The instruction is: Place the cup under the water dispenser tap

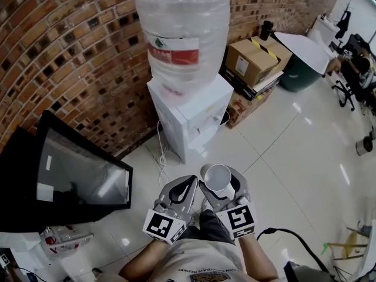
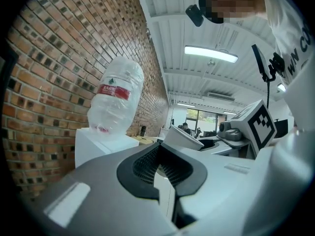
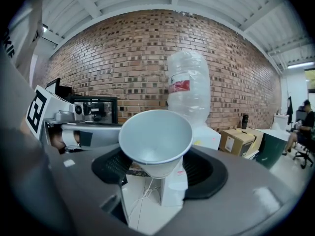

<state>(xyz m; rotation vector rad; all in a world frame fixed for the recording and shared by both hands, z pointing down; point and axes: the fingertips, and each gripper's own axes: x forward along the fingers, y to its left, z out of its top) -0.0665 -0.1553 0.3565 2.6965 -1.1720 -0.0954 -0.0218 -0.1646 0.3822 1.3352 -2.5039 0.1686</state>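
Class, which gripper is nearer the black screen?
Left. The left gripper is on the screen's side, apart from it; the right gripper, holding the cup, is beyond the left one.

Brick wall [image 1: 70, 57] is seen across the back. Black screen [image 1: 82, 175] is stood against the wall, lower left. Cardboard boxes [image 1: 252, 60] are stacked at the wall's foot, with a dark bottle [image 1: 267, 29] beside them. A white round desk [image 1: 301, 49] is placed further along the wall. An office chair [image 1: 352, 46] is seen well off the wall.

Bottle [image 1: 182, 28] on dispenser [image 1: 194, 113] against wall [image 1: 76, 51] — boxes [image 1: 252, 60] right, monitor [image 1: 64, 178] left, cup [image 1: 218, 178] before it.
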